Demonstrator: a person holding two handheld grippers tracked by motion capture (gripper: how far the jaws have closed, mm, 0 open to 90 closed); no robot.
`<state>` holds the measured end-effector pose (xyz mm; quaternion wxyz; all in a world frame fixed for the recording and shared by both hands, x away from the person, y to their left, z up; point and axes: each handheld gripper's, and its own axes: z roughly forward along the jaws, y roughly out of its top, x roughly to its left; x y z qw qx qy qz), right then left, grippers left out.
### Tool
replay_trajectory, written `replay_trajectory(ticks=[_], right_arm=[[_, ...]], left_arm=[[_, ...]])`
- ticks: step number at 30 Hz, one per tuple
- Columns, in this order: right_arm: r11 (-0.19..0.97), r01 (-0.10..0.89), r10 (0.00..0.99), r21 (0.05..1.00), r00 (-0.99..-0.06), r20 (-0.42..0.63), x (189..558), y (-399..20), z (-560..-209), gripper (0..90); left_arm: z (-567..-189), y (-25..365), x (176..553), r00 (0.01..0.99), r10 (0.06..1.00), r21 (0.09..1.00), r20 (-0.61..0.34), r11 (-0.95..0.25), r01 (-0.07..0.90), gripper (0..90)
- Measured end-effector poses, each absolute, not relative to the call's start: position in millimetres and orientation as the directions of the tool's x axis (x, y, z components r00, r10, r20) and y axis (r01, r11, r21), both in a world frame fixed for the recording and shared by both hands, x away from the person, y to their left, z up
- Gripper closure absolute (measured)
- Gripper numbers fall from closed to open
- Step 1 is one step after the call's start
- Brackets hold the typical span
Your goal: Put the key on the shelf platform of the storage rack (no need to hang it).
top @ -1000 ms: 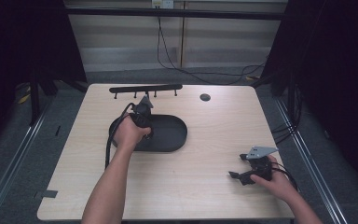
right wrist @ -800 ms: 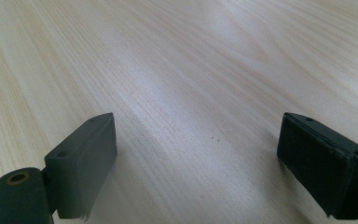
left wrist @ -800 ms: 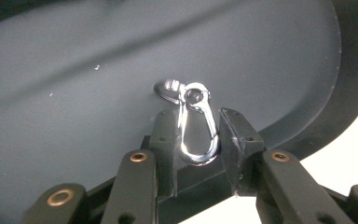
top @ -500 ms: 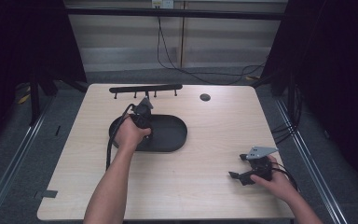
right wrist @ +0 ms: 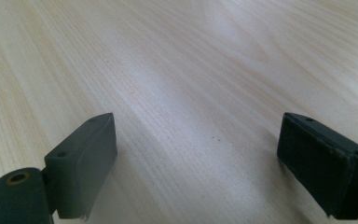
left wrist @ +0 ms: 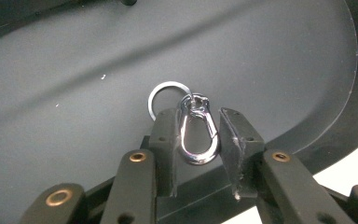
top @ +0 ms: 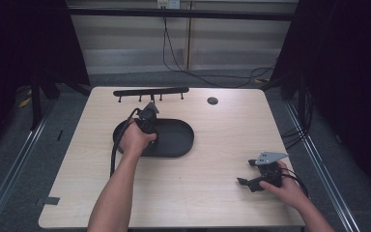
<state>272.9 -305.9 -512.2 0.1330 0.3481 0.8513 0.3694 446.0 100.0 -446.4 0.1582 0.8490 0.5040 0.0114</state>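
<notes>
A silver snap hook (left wrist: 198, 160) joined to a key ring (left wrist: 154, 93) lies on the black oval tray (left wrist: 74, 93). My left gripper (left wrist: 198, 140) has its jaws pressed against both sides of the hook. In the high view, the left gripper (top: 149, 126) points down into the left part of the tray (top: 178, 137), with a hand wrapped around it. My right gripper (top: 245, 182) rests low over the table's front right, pointing left. Its jaws (right wrist: 196, 158) stand wide open over bare wood, with nothing between them.
A black bar with several pegs (top: 149, 92) lies along the table's far edge. A small black round disc (top: 212, 100) sits to its right. Light wood table (top: 212, 159) surrounds the tray. Cables trail on the floor behind and to the right.
</notes>
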Motion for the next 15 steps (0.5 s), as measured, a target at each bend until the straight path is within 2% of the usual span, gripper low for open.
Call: replay_trajectory(ticks=[15], right_arm=[[0.486, 0.493, 0.69, 0.722, -0.723, 0.03, 272.9, -305.9, -512.2, 11.4]], left_arm=[[-447.7, 100.2, 446.3, 0.493, 0.859, 0.281, -0.137, -0.444, 0.851, 66.4]])
